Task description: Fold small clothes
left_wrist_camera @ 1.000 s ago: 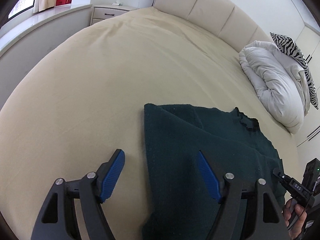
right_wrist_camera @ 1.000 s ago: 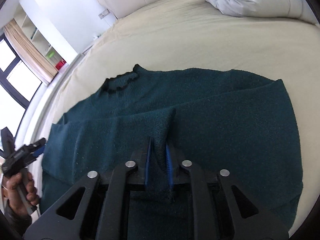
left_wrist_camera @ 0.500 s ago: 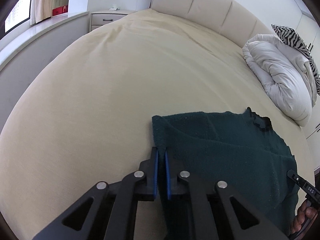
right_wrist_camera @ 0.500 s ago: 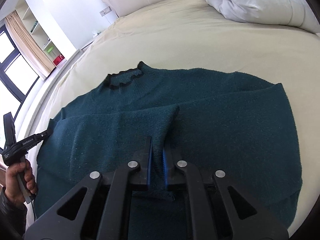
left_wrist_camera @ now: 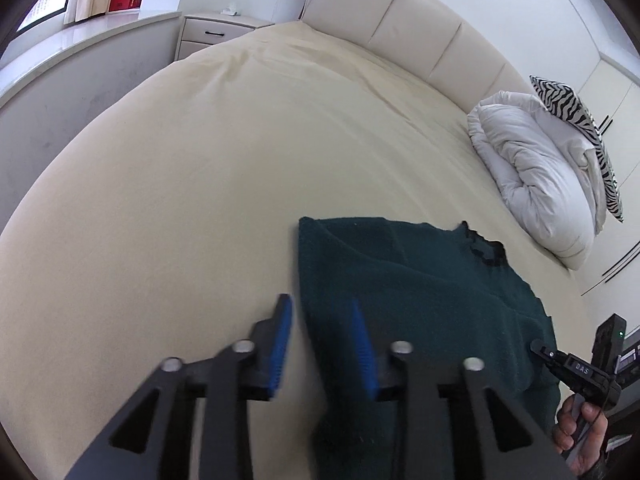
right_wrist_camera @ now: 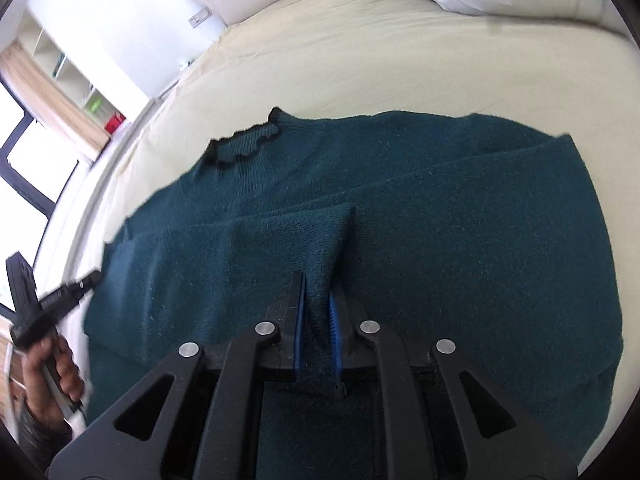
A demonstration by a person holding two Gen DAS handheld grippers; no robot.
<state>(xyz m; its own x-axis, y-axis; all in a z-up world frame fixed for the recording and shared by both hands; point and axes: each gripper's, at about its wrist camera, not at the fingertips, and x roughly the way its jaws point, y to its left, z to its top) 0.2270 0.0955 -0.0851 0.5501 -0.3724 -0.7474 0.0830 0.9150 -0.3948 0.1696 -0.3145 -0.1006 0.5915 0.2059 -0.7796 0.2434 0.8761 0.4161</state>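
A dark green knit sweater (right_wrist_camera: 440,216) with a black-trimmed collar (right_wrist_camera: 244,146) lies spread on the beige bed, its sleeves folded across the body. My right gripper (right_wrist_camera: 318,286) is shut on a pinched ridge of the sweater's fabric near its lower middle. In the left wrist view the sweater (left_wrist_camera: 420,296) lies to the right. My left gripper (left_wrist_camera: 320,304) is partly open, its jaws straddling the sweater's left edge without clamping it. The right gripper's handle and hand (left_wrist_camera: 580,400) show at the lower right.
The beige bed sheet (left_wrist_camera: 200,180) stretches to the left and far side. A white duvet (left_wrist_camera: 532,176) and a zebra-print pillow (left_wrist_camera: 580,120) lie at the head end by the padded headboard (left_wrist_camera: 400,28). A nightstand (left_wrist_camera: 216,32) and window ledge stand beyond.
My left gripper closed on the sweater's left edge half a second ago and has now opened partly, letting it go. My right gripper has kept its hold on the fabric.
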